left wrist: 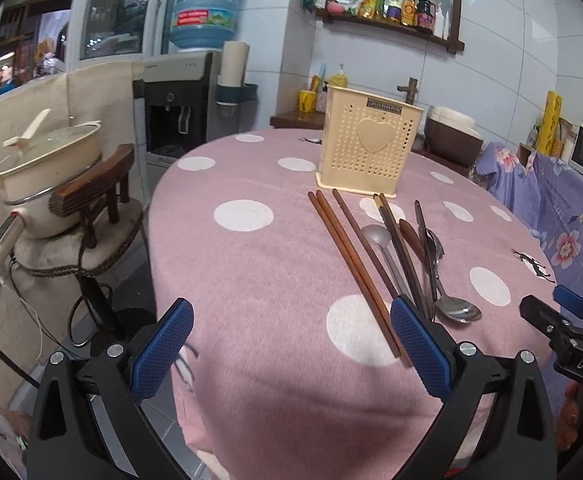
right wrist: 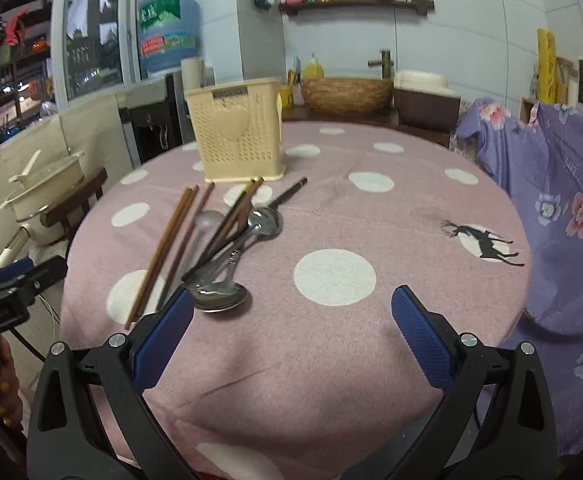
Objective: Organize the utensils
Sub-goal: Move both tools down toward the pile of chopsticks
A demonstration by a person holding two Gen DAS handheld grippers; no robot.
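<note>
The left gripper (left wrist: pixel 291 344) has its two blue pads spread wide and holds nothing. The right gripper (right wrist: pixel 293 336) is the same: wide apart and empty. Both hang over the near edge of the round table (left wrist: pixel 251 280) with its pink spotted cloth. The things to tidy lie in a loose pile on the cloth. There are brown chopsticks (left wrist: pixel 351 268) side by side, darker chopsticks (left wrist: pixel 399 248) next to them, and shiny metal spoons (left wrist: pixel 455 308) mixed in, some lying across each other. Behind the pile, at the far ends of the sticks, stands the cream holder (left wrist: pixel 367 148) with small holes and a heart on its front. It is upright, and nothing shows sticking out of its top. I think the job has only just begun, and the step now is choosing the first thing to pick up. The next move calls for one gripper to come down over a single stick or spoon, line its pads up on both sides, and squeeze. The brown chopsticks at the edge of the pile look easiest, since nothing lies on top of them.
</note>
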